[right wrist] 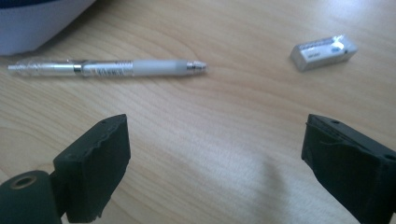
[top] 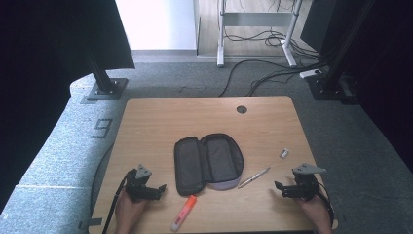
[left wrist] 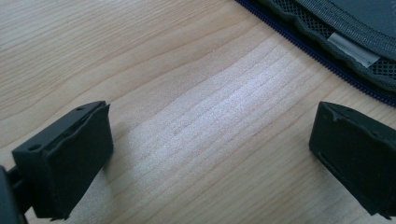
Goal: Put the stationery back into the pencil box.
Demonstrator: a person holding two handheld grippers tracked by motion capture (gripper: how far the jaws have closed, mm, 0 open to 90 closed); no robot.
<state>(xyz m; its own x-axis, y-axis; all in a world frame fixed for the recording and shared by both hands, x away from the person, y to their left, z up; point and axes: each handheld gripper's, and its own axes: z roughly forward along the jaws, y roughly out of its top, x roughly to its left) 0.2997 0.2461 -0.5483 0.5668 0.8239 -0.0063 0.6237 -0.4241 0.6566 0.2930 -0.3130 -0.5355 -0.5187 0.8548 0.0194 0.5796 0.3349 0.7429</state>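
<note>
A dark pencil case [top: 208, 162] lies unzipped and spread flat in the middle of the wooden table [top: 160, 117]. A clear pen [top: 253, 177] lies just right of it, and a small white eraser [top: 284, 153] farther right. An orange and white marker [top: 183, 212] rests near the front edge. My left gripper [top: 158, 190] stands open left of the case, nothing between its jaws; its own view shows the case's zipped edge [left wrist: 327, 56]. My right gripper [top: 280, 187] is open at the right, facing the pen [right wrist: 107, 68] and eraser [right wrist: 323, 52].
A round cable hole [top: 241, 109] sits near the table's far edge. Beyond the table are grey carpet, black stand bases [top: 104, 87], loose cables [top: 263, 73] and a white desk frame [top: 221, 34]. Bare wood lies across the table's far half.
</note>
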